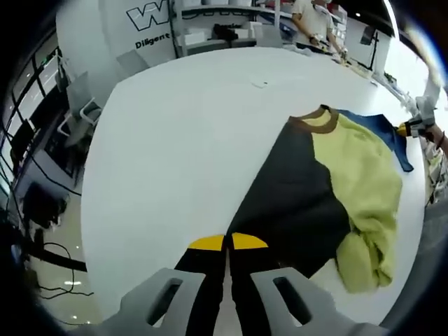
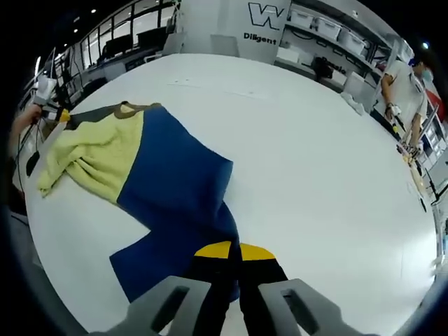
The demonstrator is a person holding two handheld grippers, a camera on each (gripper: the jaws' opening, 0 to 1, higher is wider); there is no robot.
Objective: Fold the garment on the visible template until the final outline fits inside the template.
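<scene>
A garment lies spread on the white table [image 1: 182,140], with a black part [image 1: 294,196], a crumpled yellow-green middle [image 1: 364,203] and a blue part [image 2: 175,175]. It has a brown collar [image 1: 311,120]. The black part narrows down to my left gripper [image 1: 227,241], whose yellow-tipped jaws are shut on its end. In the right gripper view the blue sleeve runs down under my right gripper [image 2: 234,250], which is shut on its edge. The yellow-green middle [image 2: 98,157] lies far left there. The right gripper [image 1: 416,127] also appears in the left gripper view, at the blue edge.
The table edge [image 1: 87,210] drops to a floor with chairs and cables on the left. Shelves and a white wall panel [image 2: 266,28] stand beyond the far edge. A person [image 2: 406,91] works at another bench. A hand holds the left gripper [image 2: 45,98] in the right gripper view.
</scene>
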